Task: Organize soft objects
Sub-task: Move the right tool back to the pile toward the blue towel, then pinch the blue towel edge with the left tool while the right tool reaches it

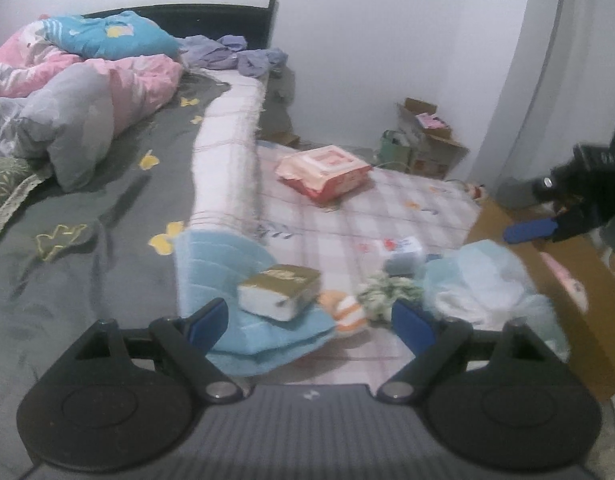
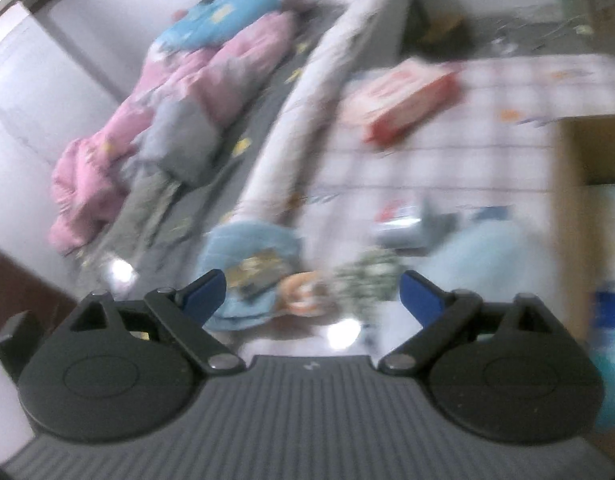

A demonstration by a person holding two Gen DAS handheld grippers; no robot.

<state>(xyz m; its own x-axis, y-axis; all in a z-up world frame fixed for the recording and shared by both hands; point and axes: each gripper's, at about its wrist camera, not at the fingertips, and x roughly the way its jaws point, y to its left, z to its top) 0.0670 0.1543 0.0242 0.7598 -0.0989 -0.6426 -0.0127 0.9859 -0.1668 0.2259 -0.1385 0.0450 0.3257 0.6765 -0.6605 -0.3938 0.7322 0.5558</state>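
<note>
Lying on the checked pad beside the bed, the soft things form a loose cluster: a folded blue towel with a gold-topped tissue pack resting on it, an orange-and-white plush toy touching the towel's edge, a green-and-white fluffy bundle just beside that, and a pale blue heap of cloth at the right. A small white-and-blue packet sits behind the bundle, and a red-and-pink wipes pack lies well apart, farther up the pad.

Neither tool holds anything. The left tool hovers low over the cluster with its jaws wide, the tissue pack and plush toy framed between them. The right tool is also spread wide and empty; its view is blurred, so it appears to be in motion, aimed at the same group.

By my reading, this is the approach before a first pick, with nothing sorted yet. The next move calls for choosing one item, probably the plush toy or the tissue pack, lowering the jaws around it and closing gently, since soft goods deform and may drag the towel along.

A cardboard box stands at the pad's right edge, a likely place to put things.
</note>
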